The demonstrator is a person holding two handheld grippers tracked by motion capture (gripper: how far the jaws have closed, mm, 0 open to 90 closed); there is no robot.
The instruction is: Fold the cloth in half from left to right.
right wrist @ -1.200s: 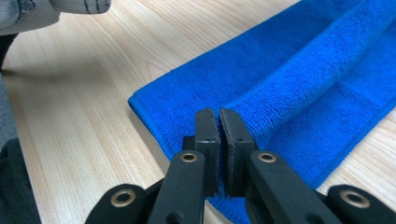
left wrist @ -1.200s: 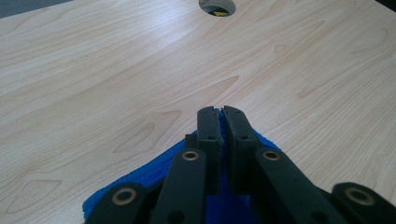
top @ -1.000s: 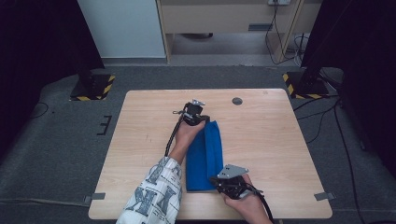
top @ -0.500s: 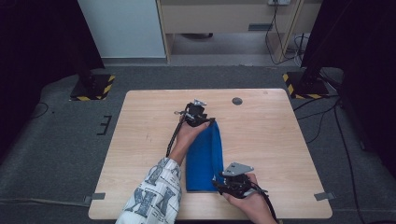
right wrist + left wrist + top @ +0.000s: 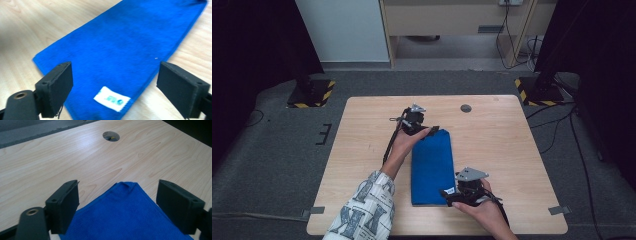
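In the high view, your folded blue terry-cloth towel point(image 5: 432, 167) lies flat as a long narrow strip near the middle of the light wooden table point(image 5: 362, 150), running from the far side toward you. Your left gripper point(image 5: 430, 131) sits at the towel's far end and your right gripper point(image 5: 450, 194) at its near right corner. The step in hand reads as the release after a fold: both sets of jaws have just been opening, and the cloth rests on the table on its own. In the left gripper view, the left gripper point(image 5: 117, 205) stands wide open, its pads clear of the far corner of the towel point(image 5: 125, 217) lying between them; this view also shows the round cable hole point(image 5: 111, 136) in the tabletop beyond. In the right gripper view, the right gripper point(image 5: 115, 87) is likewise wide open and holds nothing; here alone you can read the small white sewn label point(image 5: 111, 98) near the towel's point(image 5: 120, 50) edge. The next move likely calls for lifting both grippers clear, or re-gripping the short ends for a crosswise fold.
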